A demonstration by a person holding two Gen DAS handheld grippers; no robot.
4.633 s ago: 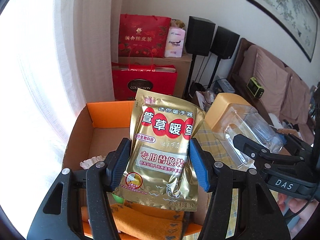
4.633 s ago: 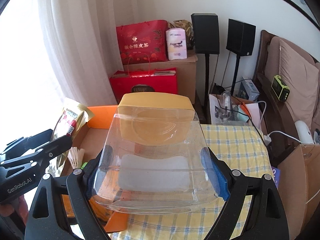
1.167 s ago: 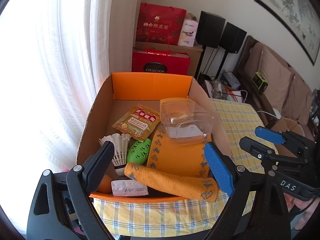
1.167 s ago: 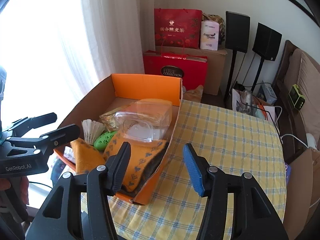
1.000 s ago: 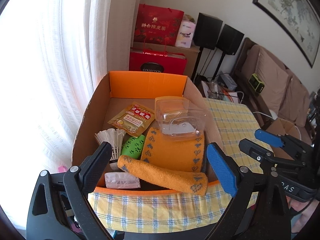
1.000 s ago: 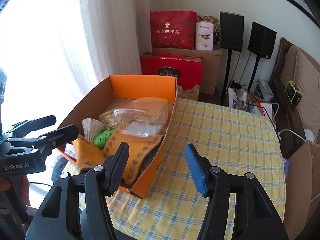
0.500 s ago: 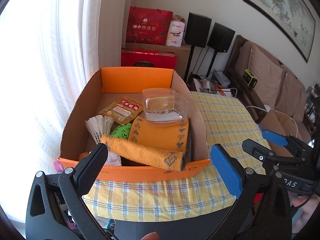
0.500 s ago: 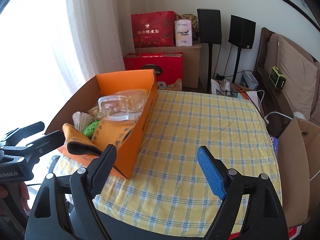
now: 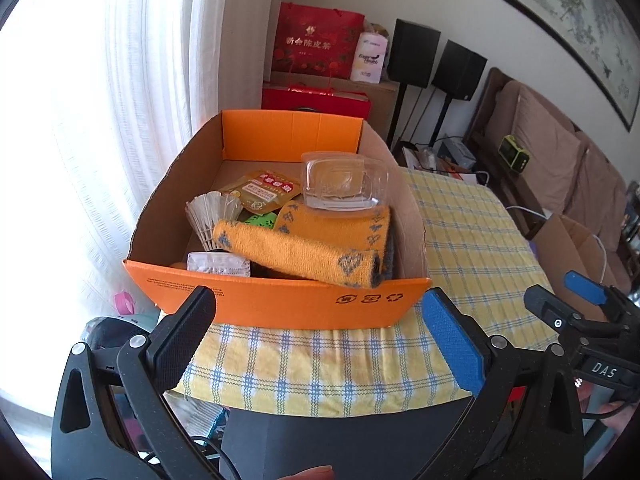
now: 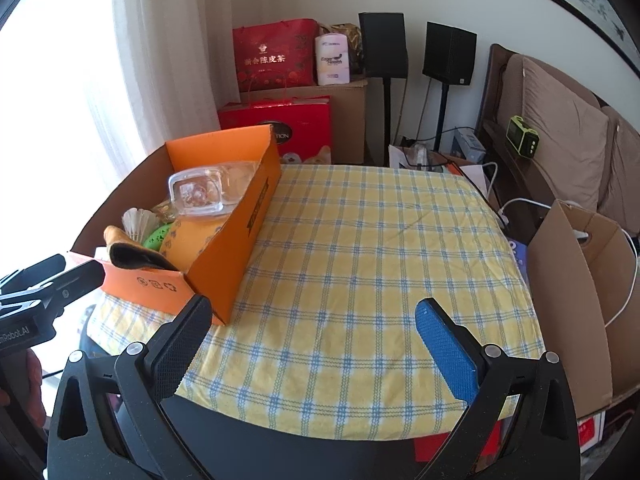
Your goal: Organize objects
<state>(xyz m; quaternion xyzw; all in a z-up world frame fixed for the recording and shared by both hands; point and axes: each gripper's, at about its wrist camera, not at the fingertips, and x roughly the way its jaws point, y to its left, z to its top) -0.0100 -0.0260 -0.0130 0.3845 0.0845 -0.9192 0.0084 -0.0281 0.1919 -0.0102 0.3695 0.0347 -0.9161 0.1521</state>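
So the orange cardboard box sits at the left end of the checked-cloth surface — corrugated walls, stuffed with a fuzzy orange towel, a clear plastic container, a shuttlecock. Left gripper is spread wide, empty; right gripper is opening, nothing between its jaws.

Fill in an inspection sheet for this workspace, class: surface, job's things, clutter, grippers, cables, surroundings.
Surface: yellow checked cloth, bare beside the box.
Job's things: orange box holds clear container, gold packet, shuttlecock, orange towel, white packet.
Clutter: nothing seen on the cloth.
Grippers: left gripper wide open, empty; right gripper jaws opening, empty.
Cables: white cable past the table's far edge.
Surroundings: curtain, speakers, sofa.
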